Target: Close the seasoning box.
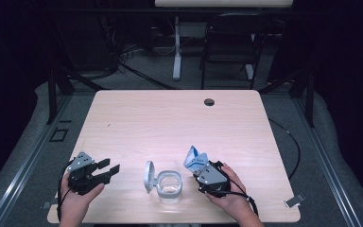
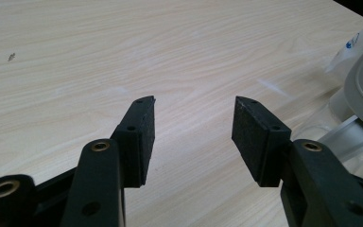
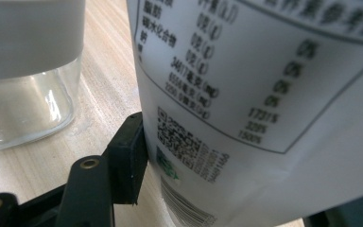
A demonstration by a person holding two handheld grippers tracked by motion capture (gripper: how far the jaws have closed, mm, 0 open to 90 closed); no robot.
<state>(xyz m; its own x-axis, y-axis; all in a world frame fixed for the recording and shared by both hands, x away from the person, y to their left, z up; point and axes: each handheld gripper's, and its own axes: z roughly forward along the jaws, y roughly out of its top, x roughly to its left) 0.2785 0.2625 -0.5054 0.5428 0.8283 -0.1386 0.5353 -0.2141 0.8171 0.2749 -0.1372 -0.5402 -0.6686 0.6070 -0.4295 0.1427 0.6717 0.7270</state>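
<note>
A white and blue printed pouch [image 1: 194,159] stands upright at the table's front right, and my right gripper [image 1: 199,171] is shut on its lower part. In the right gripper view the pouch [image 3: 264,94] sits between the jaws, with the left pad [image 3: 127,156] pressed against its side. Just left of the pouch stands a clear glass jar [image 1: 170,185], its hinged grey lid [image 1: 149,176] swung open to the left. My left gripper [image 1: 109,166] hovers open at the front left and points toward the jar, with nothing between its jaws [image 2: 194,123].
The light wooden table [image 1: 170,118] has a cable hole [image 1: 209,101] near its far edge. A small grey clip [image 1: 295,200] lies at the front right corner. Beyond the table stand a black chair [image 1: 229,42] and a white desk leg [image 1: 177,47].
</note>
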